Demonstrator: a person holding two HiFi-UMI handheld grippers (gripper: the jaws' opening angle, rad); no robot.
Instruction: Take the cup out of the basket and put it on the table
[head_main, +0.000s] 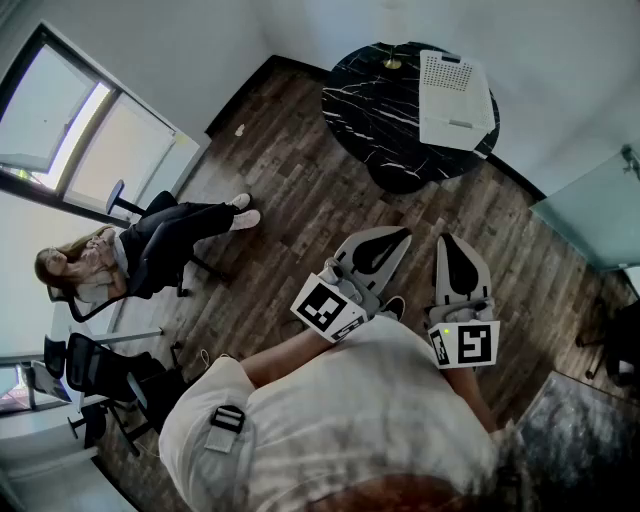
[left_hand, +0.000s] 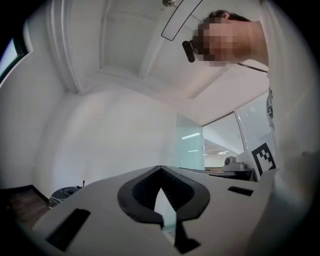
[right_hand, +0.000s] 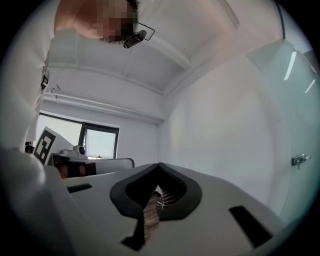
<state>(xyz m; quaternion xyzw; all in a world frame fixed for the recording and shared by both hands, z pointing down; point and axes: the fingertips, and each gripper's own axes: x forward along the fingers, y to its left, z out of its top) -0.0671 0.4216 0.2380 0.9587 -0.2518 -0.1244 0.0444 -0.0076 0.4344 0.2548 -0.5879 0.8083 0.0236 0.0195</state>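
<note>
I carried left gripper (head_main: 398, 237) and right gripper (head_main: 447, 243) closed and empty, well short of the table (head_main: 372, 112), probably not yet reaching; basket (head_main: 455, 96) sat on it, cup unseen, presumably inside.

A white basket (head_main: 455, 132) rests on the round black marble table (head_main: 375, 110).

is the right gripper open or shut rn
Shut: the right gripper shows its jaw tips touching in its own view, with nothing held between them.

table (head_main: 375, 110): round, black marble | on it: white basket (head_main: 455, 100) | floor (head_main: 290, 170): wood planks
</note>
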